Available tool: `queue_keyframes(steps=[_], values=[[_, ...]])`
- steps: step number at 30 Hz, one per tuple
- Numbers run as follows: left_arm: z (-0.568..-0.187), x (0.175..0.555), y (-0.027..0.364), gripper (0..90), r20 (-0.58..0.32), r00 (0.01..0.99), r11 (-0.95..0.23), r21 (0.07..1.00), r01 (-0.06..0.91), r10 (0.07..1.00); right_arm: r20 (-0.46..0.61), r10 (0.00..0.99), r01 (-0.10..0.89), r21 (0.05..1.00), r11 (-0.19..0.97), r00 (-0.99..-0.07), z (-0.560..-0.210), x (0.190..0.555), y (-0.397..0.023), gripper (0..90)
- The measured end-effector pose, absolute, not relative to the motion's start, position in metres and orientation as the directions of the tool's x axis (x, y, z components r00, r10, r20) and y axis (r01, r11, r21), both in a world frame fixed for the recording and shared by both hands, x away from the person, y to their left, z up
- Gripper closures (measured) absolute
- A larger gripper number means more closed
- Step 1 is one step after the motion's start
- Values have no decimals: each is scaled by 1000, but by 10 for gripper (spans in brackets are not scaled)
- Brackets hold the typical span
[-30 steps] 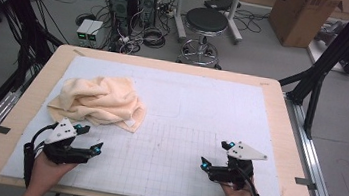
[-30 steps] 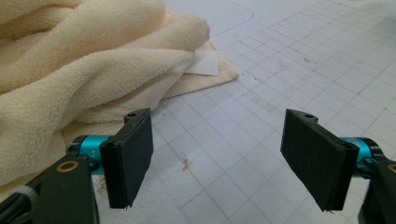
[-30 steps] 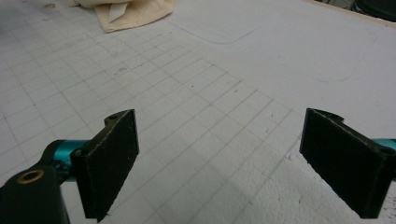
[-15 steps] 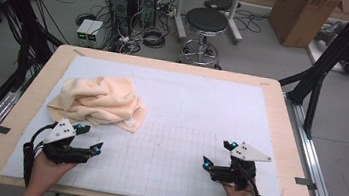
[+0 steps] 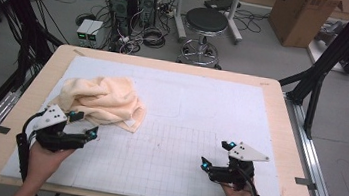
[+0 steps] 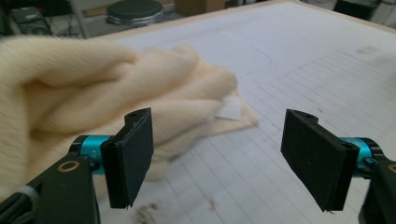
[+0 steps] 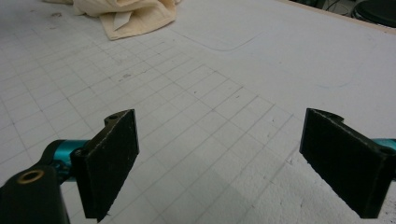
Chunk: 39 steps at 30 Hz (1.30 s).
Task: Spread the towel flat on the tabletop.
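A crumpled cream towel (image 5: 100,100) lies at the counter's (image 5: 273,97) far left, just beyond the released left gripper (image 5: 82,126), whose wide jaws risk pinching several bunched layers; the right gripper (image 5: 215,156) rests released, well apart.

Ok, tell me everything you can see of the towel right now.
The towel is cream terry cloth, crumpled into a loose heap with soft rolled folds. One flat corner with a small white label sticks out toward the table's middle. It lies on the left far part of the white gridded mat. The left tool, jaws open, sits right at its near edge; contact cannot be told. Nothing else is near it.
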<state>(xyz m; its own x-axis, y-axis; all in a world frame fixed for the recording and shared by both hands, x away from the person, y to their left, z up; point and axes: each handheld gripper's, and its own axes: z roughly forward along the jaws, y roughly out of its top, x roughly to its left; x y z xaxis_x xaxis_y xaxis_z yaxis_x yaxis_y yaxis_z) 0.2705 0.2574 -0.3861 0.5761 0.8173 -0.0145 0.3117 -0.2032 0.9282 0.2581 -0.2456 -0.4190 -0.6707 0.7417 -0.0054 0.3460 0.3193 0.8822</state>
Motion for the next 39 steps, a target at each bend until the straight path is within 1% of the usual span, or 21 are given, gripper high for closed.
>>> queue_keyframes(steps=[2,3,4,5,8,10,13,15,17,19,21,24,31,34,36,37,38,39], values=[[-373,288,262,260,-20,539,-175,935,307,842,-2,739,347,882,318,-673,-419,258,-246,112],[-373,288,262,261,-20,539,-175,935,307,842,-2,739,347,882,318,-673,-419,258,-246,112],[-364,299,264,261,3,517,-186,935,302,856,1,740,349,882,317,-673,-419,258,-247,111],[-364,299,264,261,3,517,-186,935,302,856,1,740,349,882,317,-673,-419,258,-247,111],[-352,316,270,261,2,498,-178,935,305,867,2,738,347,884,315,-675,-419,259,-247,111],[-348,328,273,261,17,476,-191,928,319,879,7,737,349,884,312,-675,-419,259,-247,111],[-354,344,278,263,-24,463,-162,920,358,886,5,734,349,882,316,-679,-420,260,-247,111],[-362,354,280,265,-79,466,-129,908,399,881,7,733,348,883,315,-680,-419,260,-246,111],[-371,361,281,262,-112,471,-113,899,422,875,6,732,346,884,315,-681,-419,260,-246,112],[-379,363,280,266,-127,472,-98,901,422,873,7,732,347,884,314,-681,-419,260,-247,112],[-385,366,279,269,-129,477,-108,892,438,869,9,733,347,884,312,-681,-419,260,-247,112],[-393,370,273,268,-83,495,-184,865,467,865,12,733,349,884,310,-680,-420,260,-249,111],[-405,376,259,269,48,490,-305,834,460,870,12,731,348,885,310,-683,-419,260,-247,112],[-408,378,255,308,94,484,-344,819,459,870,15,727,351,882,314,-686,-420,260,-246,111],[-411,380,253,343,99,469,-340,819,462,878,13,724,351,881,319,-690,-420,261,-245,111],[-412,381,253,395,99,465,-338,818,465,880,15,723,351,881,317,-690,-420,261,-245,112],[-413,382,253,395,100,460,-337,817,468,882,15,723,351,881,317,-690,-420,261,-245,112],[-414,383,252,417,106,455,-340,815,469,884,16,723,351,881,316,-690,-420,261,-245,112]])
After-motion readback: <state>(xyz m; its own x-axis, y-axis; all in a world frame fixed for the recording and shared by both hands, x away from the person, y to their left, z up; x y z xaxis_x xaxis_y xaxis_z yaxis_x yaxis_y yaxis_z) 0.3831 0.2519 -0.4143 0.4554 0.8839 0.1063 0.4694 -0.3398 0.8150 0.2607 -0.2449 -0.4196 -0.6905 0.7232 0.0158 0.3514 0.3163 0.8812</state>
